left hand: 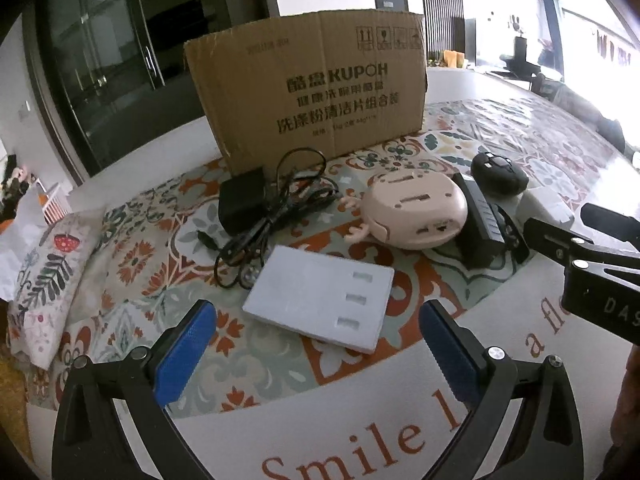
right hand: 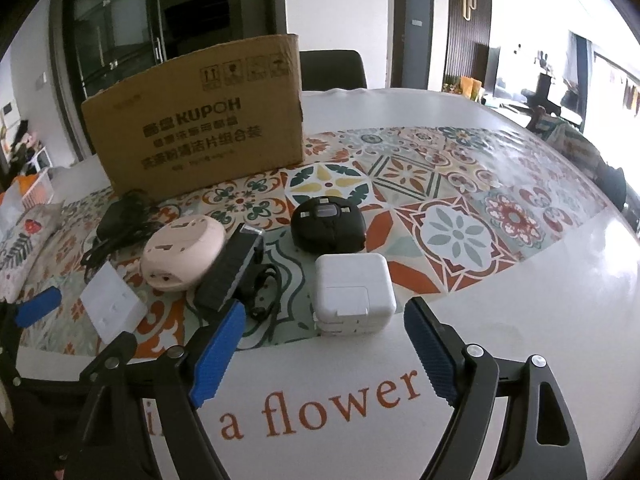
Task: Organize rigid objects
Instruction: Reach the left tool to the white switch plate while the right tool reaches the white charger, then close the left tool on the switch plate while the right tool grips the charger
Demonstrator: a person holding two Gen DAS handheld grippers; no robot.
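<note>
My left gripper [left hand: 316,340] is open and empty, just in front of a flat grey-white box [left hand: 316,300], which also shows in the right wrist view [right hand: 112,306]. Behind it lie a black power adapter with cable [left hand: 248,208], a pink round device [left hand: 416,210], a black rectangular block [left hand: 480,220] and a black mouse [left hand: 498,176]. My right gripper [right hand: 324,344] is open and empty, just in front of a white square charger [right hand: 354,292]. The black mouse [right hand: 328,224], pink device [right hand: 182,254] and black block [right hand: 230,272] lie beyond it. A KUPOH cardboard box [left hand: 312,92] stands at the back.
A patterned mat [right hand: 460,184] covers the white table [right hand: 520,300]. A patterned cushion [left hand: 44,280] lies at the left edge. A dark chair back [right hand: 332,68] stands behind the table. The right gripper's body [left hand: 592,268] shows at the right of the left wrist view.
</note>
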